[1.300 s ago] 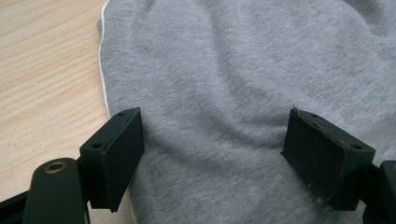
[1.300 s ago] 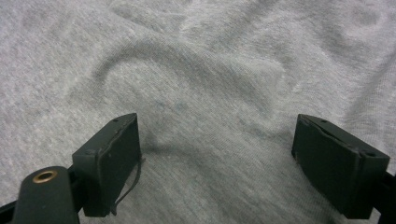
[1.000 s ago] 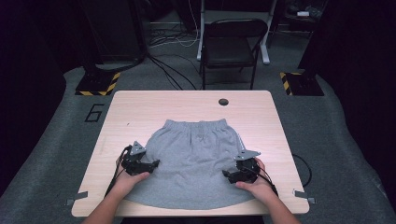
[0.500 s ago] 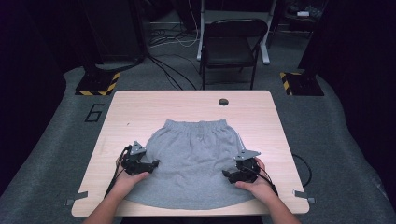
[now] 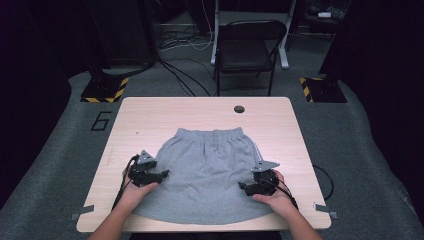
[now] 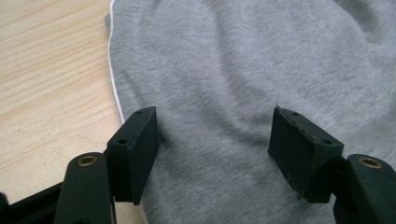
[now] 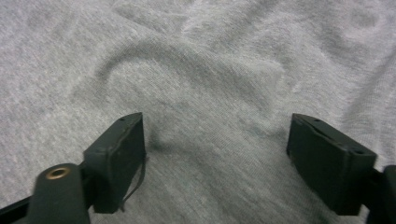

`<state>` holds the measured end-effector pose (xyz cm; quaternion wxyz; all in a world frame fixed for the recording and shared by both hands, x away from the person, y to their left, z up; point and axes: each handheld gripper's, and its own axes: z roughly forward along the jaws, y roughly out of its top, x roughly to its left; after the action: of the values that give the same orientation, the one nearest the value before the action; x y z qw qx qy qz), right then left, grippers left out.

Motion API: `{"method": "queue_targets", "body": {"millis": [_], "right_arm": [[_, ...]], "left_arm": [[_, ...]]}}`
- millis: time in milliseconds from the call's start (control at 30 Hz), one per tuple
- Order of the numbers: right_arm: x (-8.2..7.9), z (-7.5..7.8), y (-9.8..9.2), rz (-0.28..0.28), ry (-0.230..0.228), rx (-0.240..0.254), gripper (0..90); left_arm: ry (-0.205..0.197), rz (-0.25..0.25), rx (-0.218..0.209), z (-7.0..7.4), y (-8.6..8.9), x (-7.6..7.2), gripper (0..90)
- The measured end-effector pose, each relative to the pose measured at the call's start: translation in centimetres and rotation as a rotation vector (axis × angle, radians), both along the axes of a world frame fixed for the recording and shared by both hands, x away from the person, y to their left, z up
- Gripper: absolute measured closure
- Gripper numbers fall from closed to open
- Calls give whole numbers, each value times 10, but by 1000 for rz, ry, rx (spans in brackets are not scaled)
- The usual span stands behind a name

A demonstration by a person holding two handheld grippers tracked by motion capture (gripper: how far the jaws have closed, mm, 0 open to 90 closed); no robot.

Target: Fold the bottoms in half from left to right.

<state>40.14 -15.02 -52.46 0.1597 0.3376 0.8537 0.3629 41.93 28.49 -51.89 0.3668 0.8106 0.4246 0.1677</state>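
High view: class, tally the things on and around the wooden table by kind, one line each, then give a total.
Grey skirt: 1
Hand-held gripper: 2, left and right
Folding chair: 1
Wooden table: 1
Total: 5

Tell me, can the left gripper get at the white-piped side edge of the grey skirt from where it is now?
Probably yes. The left gripper has its jaws apart on the grey skirt, the edge lies bare beside one jaw, and nothing covers it.
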Motion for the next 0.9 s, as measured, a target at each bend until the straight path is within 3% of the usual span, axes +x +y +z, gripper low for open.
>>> {"method": "queue_targets", "body": {"millis": [200, 233, 300, 400, 533, 633, 733, 900], "right_arm": [[-4, 5, 0, -6, 20, -5, 366], [-7, 9, 0, -8, 18, -9, 419], [-9, 13, 0, -13, -1, -5, 438], [-13, 20, -1, -32, -35, 16, 452], [-16, 24, -4, -48, -59, 27, 449], [-17, 25, -4, -61, -59, 35, 445], [-18, 27, -4, -59, -44, 60, 439], [-19, 30, -2, -57, -55, 61, 435]], "left_arm": [[10, 48, -6, 7, 4, 1, 376], [15, 63, -14, 9, 8, 2, 379], [19, 84, -21, 9, 11, 4, 390], [24, 119, -18, 6, 13, 6, 399], [24, 120, -9, 5, 13, 8, 404], [17, 129, -24, 4, 12, 12, 404], [35, 147, -30, 1, 12, 18, 443], [51, 148, 9, 4, 8, 29, 514]]}}
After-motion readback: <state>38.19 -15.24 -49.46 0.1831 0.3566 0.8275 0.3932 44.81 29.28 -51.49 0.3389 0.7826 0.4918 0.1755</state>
